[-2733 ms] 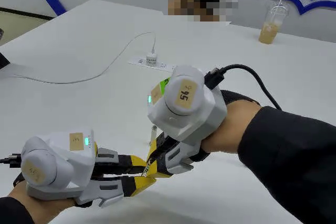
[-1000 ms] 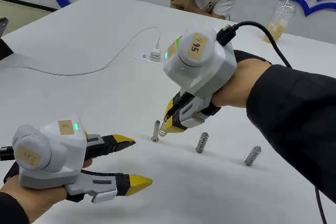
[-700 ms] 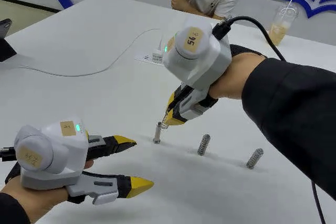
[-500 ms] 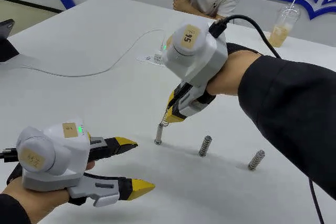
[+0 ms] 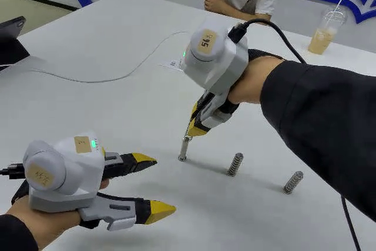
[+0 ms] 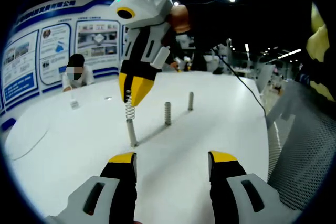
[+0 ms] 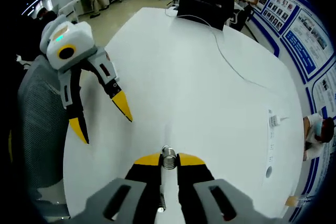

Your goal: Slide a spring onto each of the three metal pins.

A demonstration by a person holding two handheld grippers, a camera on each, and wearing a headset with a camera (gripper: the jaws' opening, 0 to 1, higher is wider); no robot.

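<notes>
Yellow-tipped jaws of the right gripper (image 5: pixel 194 129) are pinched on a spring (image 6: pixel 129 110), its lowest coil at the tip of the bare pin (image 5: pixel 184 149) on the white table (image 5: pixel 106 98). The gripper's tan sticker (image 5: pixel 206 41) bears handwritten digits resembling 95. The left gripper (image 5: pixel 157 184) hovers nearby, jaws wide apart and holding nothing, while two other pins (image 5: pixel 235 164) already wear springs.

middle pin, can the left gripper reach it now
Probably yes: the left gripper is open, bare table lies between it and the middle pin, and the right gripper is aside over the near pin.
</notes>
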